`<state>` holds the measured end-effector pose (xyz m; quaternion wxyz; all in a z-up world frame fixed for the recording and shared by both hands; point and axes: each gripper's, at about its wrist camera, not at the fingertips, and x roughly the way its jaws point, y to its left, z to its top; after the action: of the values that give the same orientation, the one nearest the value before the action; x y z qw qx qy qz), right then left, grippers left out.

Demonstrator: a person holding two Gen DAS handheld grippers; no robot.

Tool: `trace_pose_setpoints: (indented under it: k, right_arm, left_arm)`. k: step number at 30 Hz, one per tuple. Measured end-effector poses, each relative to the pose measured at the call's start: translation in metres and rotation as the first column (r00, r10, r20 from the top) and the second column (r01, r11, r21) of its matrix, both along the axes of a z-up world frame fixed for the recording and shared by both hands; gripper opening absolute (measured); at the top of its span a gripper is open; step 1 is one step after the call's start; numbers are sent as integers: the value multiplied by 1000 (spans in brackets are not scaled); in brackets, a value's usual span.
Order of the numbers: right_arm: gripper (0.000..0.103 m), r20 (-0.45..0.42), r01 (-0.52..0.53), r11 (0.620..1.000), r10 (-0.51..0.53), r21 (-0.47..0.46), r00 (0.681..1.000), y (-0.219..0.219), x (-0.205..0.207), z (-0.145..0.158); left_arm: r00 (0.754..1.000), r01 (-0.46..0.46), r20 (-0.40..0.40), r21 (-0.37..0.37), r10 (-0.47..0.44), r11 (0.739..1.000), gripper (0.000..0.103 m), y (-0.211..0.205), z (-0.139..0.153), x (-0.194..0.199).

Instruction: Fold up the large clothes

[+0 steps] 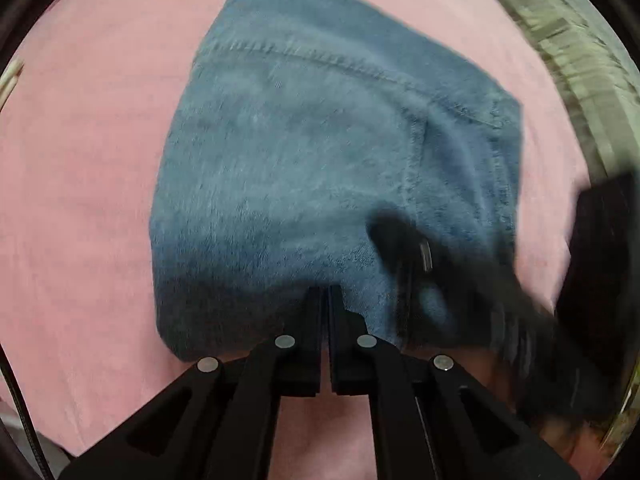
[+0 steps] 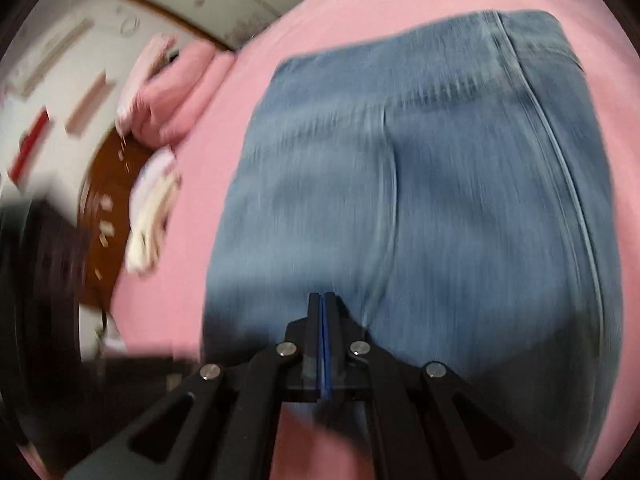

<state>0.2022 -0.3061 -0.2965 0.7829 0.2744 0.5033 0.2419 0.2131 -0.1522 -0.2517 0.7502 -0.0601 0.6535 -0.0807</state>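
Blue denim jeans [image 1: 304, 168] lie on a pink bed sheet [image 1: 80, 184]. In the left wrist view my left gripper [image 1: 325, 292] is shut on the near edge of the jeans, with fabric draped around the fingertips. My right gripper shows blurred at the right of that view [image 1: 404, 248], over the jeans' seam. In the right wrist view the jeans [image 2: 420, 184] spread ahead, and my right gripper [image 2: 322, 298] is shut with its jaws pressed together at the near denim edge; a thin blue strip shows between them. Both views are motion blurred.
The pink sheet [image 2: 224, 128] covers a bed. At the left of the right wrist view are pink pillows [image 2: 168, 92], white cloth [image 2: 152, 216], a brown wooden floor [image 2: 108, 200] and a white wall. A greenish striped fabric [image 1: 568, 52] lies at the upper right of the left wrist view.
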Motion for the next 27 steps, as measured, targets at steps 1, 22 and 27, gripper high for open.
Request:
trace_pose_setpoints:
  k: [1,22,27]
  right_arm:
    - [0,11,17,1000,-17,-12,1000,-2,16,0]
    - [0,93,224,962,-211,-155,973,-100,87,23]
    - [0,59,224,963,-217,-153,974,-106,58,26]
  left_arm:
    - [1000,14,24,-18,-13,1000,1,-2,5,3]
    - [917,-211,379,192,126,958,1,5,-12,140]
    - [940,-114,341,213,36,970,1,1,-14,118]
